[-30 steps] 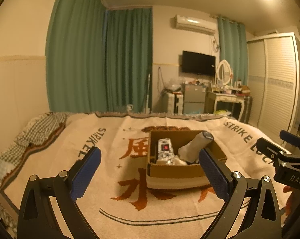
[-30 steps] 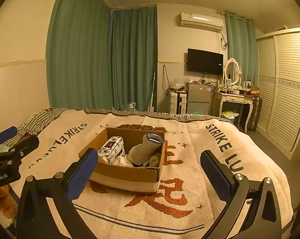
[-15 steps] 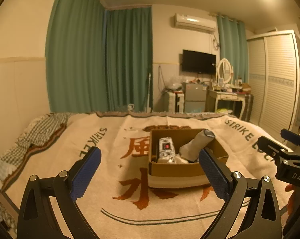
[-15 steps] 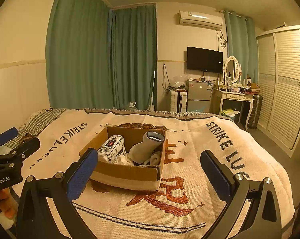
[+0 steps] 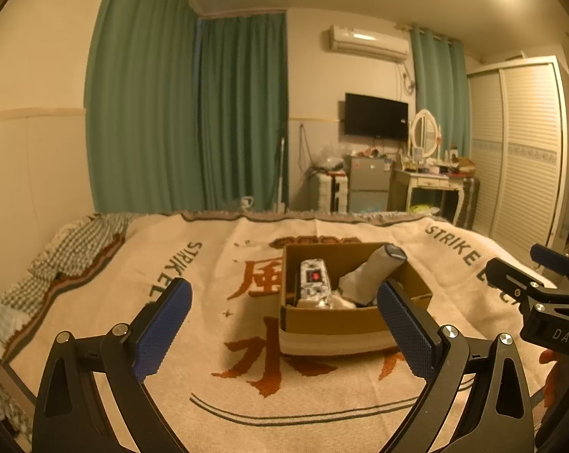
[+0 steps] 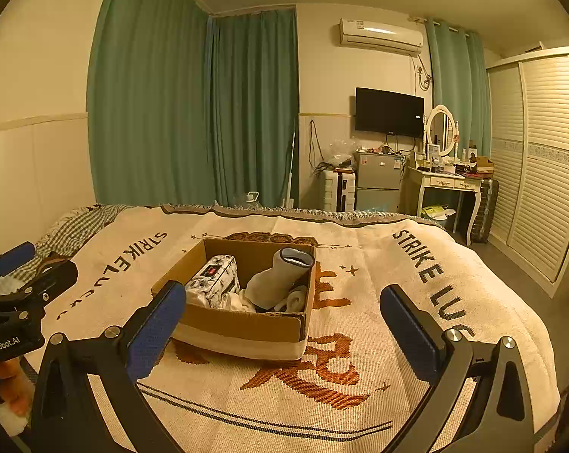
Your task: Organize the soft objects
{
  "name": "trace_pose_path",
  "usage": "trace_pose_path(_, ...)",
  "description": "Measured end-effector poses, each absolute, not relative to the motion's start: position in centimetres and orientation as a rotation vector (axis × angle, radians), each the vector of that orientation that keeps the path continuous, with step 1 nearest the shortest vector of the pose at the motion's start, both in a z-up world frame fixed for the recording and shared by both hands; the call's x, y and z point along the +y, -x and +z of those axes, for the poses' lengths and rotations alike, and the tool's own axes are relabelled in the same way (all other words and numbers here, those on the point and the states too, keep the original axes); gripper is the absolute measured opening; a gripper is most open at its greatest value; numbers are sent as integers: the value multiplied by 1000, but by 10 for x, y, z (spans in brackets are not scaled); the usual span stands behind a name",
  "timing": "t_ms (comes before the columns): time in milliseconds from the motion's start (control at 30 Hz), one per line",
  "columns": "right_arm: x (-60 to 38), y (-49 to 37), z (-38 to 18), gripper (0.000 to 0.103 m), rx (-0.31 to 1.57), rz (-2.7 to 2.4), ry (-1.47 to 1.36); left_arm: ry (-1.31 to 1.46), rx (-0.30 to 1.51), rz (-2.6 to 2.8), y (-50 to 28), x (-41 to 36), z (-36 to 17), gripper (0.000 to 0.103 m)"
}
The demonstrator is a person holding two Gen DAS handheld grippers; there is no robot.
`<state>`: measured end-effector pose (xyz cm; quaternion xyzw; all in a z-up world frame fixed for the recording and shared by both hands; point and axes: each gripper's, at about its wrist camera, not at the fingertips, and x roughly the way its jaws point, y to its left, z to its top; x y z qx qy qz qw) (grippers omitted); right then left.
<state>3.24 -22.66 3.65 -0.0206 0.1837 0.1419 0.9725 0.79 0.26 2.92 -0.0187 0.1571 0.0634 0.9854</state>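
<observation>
Both tongs hang above the near end of the bed with their blue pads spread wide and nothing between them: the left gripper [image 5: 284, 324] and the right gripper [image 6: 280, 324] each frame the cardboard box [image 6: 243, 324] from their own side.

The blanket [image 5: 216, 385] covers the whole bed, and the box sits on its middle, well apart from both tools. The soft things lie inside it: a patterned pouch [image 6: 212, 279] at the left, a grey sock [image 6: 280, 279] leaning upright against the right wall, and white rolled cloth [image 6: 296, 300] low beside it.

Judging by this, the step is a reach into the box. It should go best from above, one tool at a time, pinching the sock by its standing cuff so the box does not slide on the loose weave.

Readable writing: "STRIKE LUC" along the blanket's edges, large rust-coloured Chinese characters at its centre, "GenRobot.AI" on the left tool's body, "DAS" on the right one.
</observation>
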Motion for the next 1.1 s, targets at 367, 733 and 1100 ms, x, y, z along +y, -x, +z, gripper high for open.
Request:
trace_pose_path(367, -226, -32, 36, 103, 372, 288, 40, 33, 316, 128, -8, 2, 28, 100)
trace_pose_path(733, -227, -32, 34, 103, 379, 291, 33, 35, 321, 121, -9, 3, 27, 100)
trace_pose_path(1100, -225, -34, 32, 103, 387, 288, 33, 36, 330, 116, -10, 4, 26, 100)
